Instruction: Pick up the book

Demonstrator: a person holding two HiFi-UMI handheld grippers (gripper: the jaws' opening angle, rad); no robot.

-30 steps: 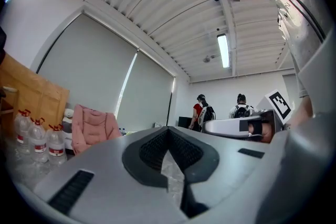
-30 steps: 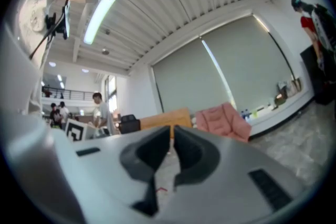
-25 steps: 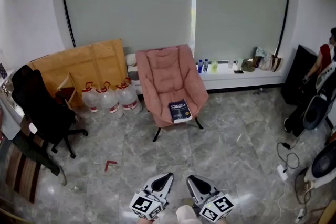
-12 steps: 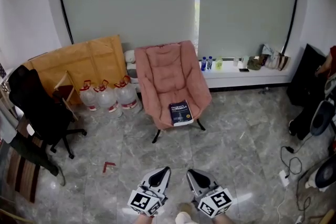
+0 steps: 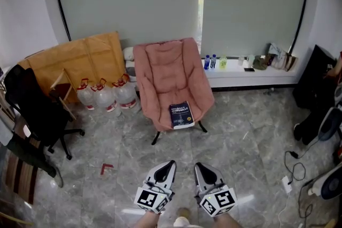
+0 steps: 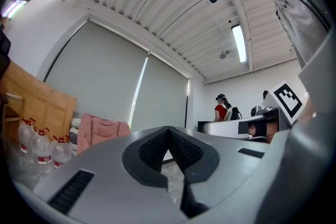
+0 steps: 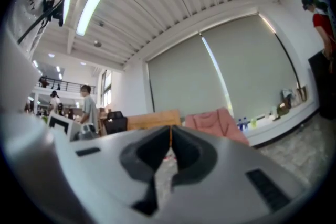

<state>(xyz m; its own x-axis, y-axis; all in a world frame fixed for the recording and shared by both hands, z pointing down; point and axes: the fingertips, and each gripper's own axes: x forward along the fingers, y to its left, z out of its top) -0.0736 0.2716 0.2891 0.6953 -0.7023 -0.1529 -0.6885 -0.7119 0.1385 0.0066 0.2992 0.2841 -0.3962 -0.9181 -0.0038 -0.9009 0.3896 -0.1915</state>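
Currently, your left claw [image 5: 169, 166]: bottom centre of the head view, jaws together with nothing between them. You hold it pointed ahead toward the chair, probably because the book is well out of reach.

Right claw [image 5: 199, 167]: just beside the left one, jaws likewise pressed together and empty, aimed the same way. You will have to part a pair before any grasp.

Floor [image 5: 240, 152]: grey marbled tile, a broad bare stretch between both claws and the target. A small red mark [image 5: 106, 168] lies at lower left.

Book [image 5: 181, 115]: dark blue cover facing up, centre of the frame, lying near the front edge of the seat of the pink chair [image 5: 170, 75]. The soft, sloped seat appears to cradle it. Whether its near edge overhangs the lip cannot be told.

Water jugs [image 5: 104, 96]: three, just left of the chair, standing in front of a leaning cardboard sheet [image 5: 75, 59].

Black office chair [image 5: 37, 109]: far left, apart from the route.

Window ledge [image 5: 251, 76]: right of the pink chair, carrying small bottles.

Stage, as judged: approach, and the grasp is not yet begun.
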